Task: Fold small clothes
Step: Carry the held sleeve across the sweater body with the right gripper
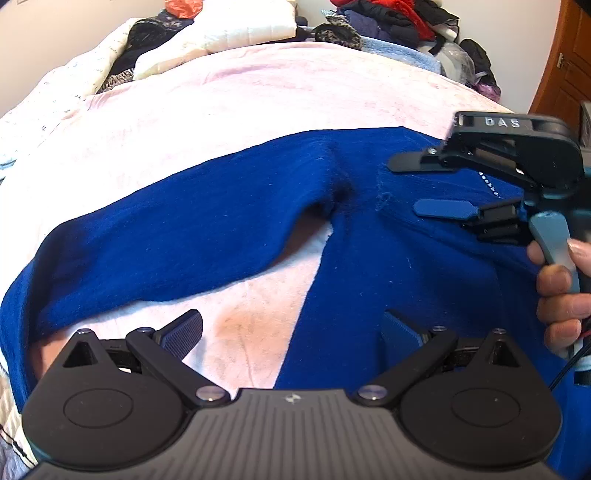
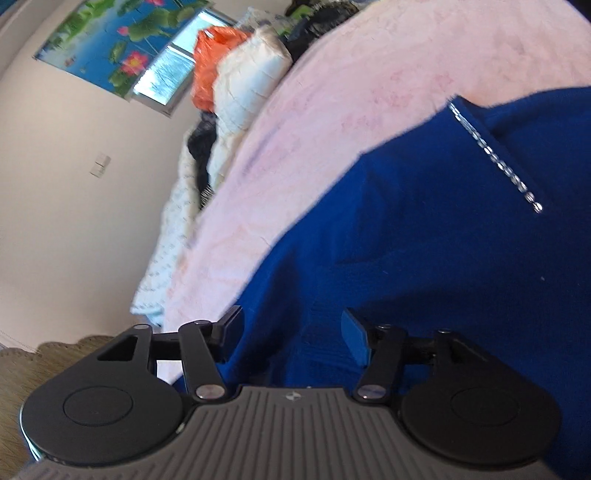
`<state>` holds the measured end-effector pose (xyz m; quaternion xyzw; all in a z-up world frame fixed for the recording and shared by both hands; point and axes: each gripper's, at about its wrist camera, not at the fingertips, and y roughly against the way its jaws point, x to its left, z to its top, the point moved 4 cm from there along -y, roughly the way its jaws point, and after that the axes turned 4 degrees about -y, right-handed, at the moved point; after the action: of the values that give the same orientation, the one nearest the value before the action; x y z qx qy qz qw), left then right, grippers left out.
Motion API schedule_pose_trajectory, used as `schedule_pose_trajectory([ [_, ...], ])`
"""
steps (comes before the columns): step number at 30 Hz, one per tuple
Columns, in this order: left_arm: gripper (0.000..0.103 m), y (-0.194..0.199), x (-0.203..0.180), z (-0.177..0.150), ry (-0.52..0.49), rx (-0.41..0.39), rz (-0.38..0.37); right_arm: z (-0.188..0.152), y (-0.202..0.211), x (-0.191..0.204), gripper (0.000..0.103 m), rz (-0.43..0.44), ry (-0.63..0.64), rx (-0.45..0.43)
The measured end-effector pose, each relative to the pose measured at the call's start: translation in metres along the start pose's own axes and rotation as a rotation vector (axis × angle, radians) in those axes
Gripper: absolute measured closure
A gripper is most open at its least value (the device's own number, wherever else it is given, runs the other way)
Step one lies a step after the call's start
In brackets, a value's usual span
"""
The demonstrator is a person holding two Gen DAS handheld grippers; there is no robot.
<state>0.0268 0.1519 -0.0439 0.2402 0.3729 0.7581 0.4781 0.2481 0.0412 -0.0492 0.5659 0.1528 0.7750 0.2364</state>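
A royal-blue knit sweater [image 1: 229, 229] lies spread on the pink blanket [image 1: 258, 92], one sleeve reaching left, the body running to the right and toward me. My left gripper [image 1: 291, 332] is open just above the blanket and the sweater's lower body. My right gripper [image 1: 417, 184] shows in the left wrist view, open, hovering over the sweater's upper right by a small bead chain [image 1: 487, 184]. In the right wrist view the right gripper [image 2: 291, 332] is open over the blue sweater [image 2: 424, 258], with the chain [image 2: 495, 151] ahead.
A heap of dark and red clothes [image 1: 388, 22] and white padded bedding [image 1: 236, 29] lie along the bed's far edge. A wooden door [image 1: 565, 66] stands at right. The right wrist view shows a wall, a window [image 2: 166, 74] and a lotus picture [image 2: 110, 40].
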Motion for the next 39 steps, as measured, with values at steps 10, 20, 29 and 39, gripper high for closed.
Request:
schedule_pose_trajectory([
  [10,0.0,0.003,-0.002,-0.001,-0.015,-0.007,0.012,-0.014,0.014,0.005,0.028,0.0,0.041,-0.026],
  [20,0.0,0.016,0.018,0.001,0.003,-0.042,0.047,-0.028,0.03,0.019,0.027,0.032,0.063,-0.066],
  [29,0.0,0.044,0.095,0.003,-0.057,-0.109,0.232,-0.056,0.027,0.051,0.028,0.001,0.184,-0.045],
  [39,0.0,0.028,0.162,-0.013,-0.058,-0.024,0.388,-0.091,0.014,0.073,0.027,0.056,0.227,0.064],
])
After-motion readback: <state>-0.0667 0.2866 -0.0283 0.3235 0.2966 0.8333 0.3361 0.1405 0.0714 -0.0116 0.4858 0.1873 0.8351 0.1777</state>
